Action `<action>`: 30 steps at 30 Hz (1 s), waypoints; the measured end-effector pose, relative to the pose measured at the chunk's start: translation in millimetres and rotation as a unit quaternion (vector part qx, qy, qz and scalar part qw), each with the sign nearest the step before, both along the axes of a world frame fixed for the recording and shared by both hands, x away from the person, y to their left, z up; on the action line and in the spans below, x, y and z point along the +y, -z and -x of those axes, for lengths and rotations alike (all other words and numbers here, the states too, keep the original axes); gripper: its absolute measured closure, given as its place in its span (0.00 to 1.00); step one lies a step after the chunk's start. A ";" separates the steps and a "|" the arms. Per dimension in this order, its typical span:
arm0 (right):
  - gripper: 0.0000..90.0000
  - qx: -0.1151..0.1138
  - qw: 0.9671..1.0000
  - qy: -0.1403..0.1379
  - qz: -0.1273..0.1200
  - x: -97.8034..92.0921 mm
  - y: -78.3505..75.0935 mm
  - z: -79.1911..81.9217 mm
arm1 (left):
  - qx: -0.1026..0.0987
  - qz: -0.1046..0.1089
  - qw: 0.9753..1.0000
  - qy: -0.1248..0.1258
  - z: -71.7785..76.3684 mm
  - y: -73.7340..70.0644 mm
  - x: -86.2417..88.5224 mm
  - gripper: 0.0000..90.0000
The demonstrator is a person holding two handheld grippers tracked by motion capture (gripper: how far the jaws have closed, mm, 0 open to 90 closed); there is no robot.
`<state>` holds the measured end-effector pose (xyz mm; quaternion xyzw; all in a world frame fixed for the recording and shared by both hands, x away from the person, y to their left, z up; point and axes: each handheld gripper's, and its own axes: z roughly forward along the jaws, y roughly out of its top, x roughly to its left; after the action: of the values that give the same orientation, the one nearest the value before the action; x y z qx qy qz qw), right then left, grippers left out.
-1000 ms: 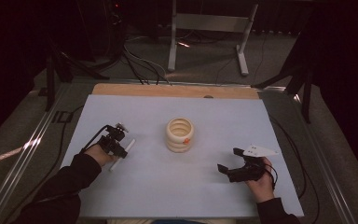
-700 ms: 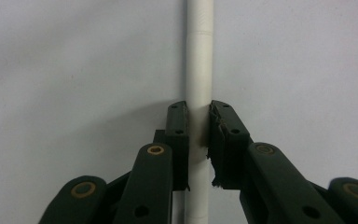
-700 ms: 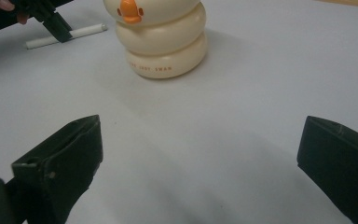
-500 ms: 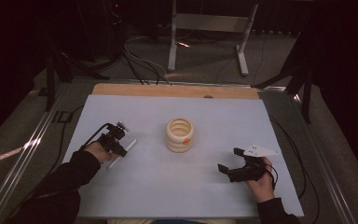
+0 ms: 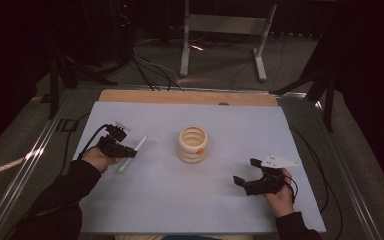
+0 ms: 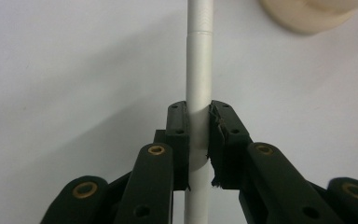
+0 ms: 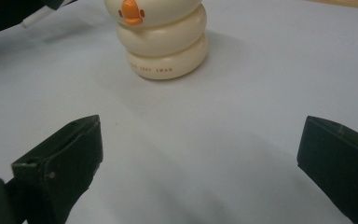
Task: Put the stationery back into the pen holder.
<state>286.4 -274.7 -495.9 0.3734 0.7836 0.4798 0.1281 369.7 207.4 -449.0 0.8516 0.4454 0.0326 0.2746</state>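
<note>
Pen: a slim white plastic pen (image 6: pixel 199 70) lay on the pale blue table mat (image 5: pixel 170 200), left of centre, its far end aimed toward the holder.
Left gripper: the black two-jaw left gripper (image 5: pixel 128 153) was closed on the pen about mid-barrel; in the left gripper view both pads pressed the barrel squarely, with pen showing above and below the jaws.
Holder: a cream ringed ceramic pen holder with an orange duck beak (image 5: pixel 193 145) stood upright near the middle of the mat, well apart from the pen's tip, mouth open and upward.
Step in hand: this looked like the pick-up of the pen, probably for dropping it into the holder.
Doing it well: my judgement was to keep the grip firm, lift straight off the mat, tip the pen toward upright, and bring its lower end over the mouth before letting go.
Right gripper: the black right gripper (image 5: pixel 245 181) hovered low over the mat at the near right, jaws spread wide and holding nothing, facing the holder.
Obstacles: nothing lay between pen and holder; the holder's narrow rim was the likely snag.
Surroundings: a wooden board edge (image 5: pixel 190 97) ran behind the mat.
</note>
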 end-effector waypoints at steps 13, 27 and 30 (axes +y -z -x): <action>0.00 0.000 1.000 -0.002 -0.001 0.6 -0.1 0.0 | -0.046 0.074 0.996 0.014 2.3 -14.5 -0.7 0.88; 0.00 -0.002 1.000 -0.001 -0.002 -0.3 -0.9 0.2 | -0.100 0.159 0.982 0.019 -1.0 -30.9 -7.7 0.88; 0.00 -0.002 1.000 -0.001 -0.003 -0.2 -1.1 0.5 | -0.104 0.173 0.979 0.026 -2.0 -33.4 -10.7 0.88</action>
<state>285.9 -274.9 -494.8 0.3725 0.7821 0.4830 0.1280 371.7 196.8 -415.5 0.7941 0.3914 0.0360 0.4636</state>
